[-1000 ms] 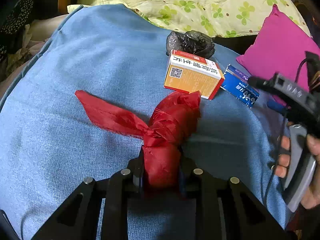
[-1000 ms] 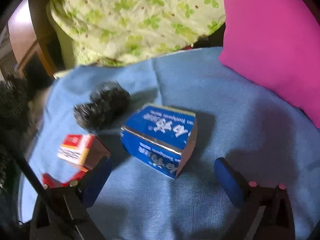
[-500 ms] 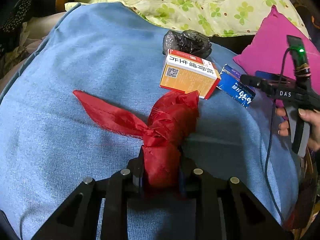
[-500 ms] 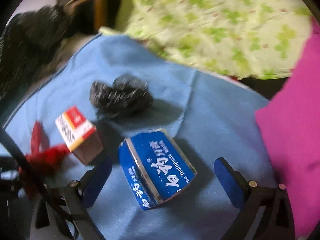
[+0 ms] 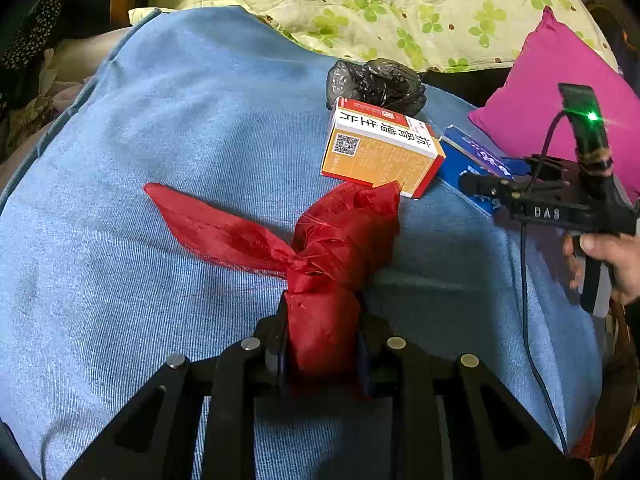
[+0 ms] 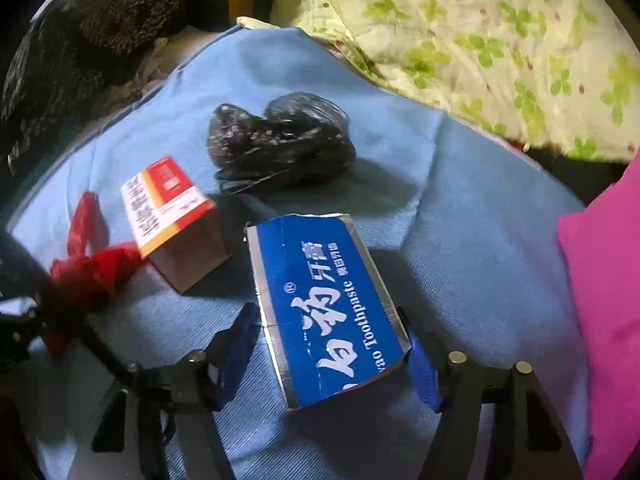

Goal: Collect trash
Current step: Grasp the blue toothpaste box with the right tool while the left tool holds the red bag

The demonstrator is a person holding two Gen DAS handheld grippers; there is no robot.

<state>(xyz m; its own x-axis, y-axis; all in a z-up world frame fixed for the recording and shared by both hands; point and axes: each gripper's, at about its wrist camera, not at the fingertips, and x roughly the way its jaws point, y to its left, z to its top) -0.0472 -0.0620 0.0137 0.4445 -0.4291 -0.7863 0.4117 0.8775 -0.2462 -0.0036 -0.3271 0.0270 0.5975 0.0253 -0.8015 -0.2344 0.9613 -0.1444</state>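
While the left hand-held gripper (image 5: 320,340) is clamped on the knotted end of a red bag (image 5: 320,248), the rest of that bag lies spread on the blue blanket (image 5: 160,120), one loose tail stretched to the left. Just beyond the bag's far end sits an orange and white box (image 5: 380,148), touching or nearly touching it, with a crumpled black plastic bag (image 5: 376,82) right behind the box. The right hand-held gripper (image 6: 328,356) is closing around a blue toothpaste box (image 6: 324,304) that lies flat on the blanket; its blue pads (image 6: 236,344) stand on either side of the box's near end, the left one still slightly apart. A pink cushion (image 6: 604,320) lies to the right, and a green-flowered quilt (image 6: 480,40) covers the far side.
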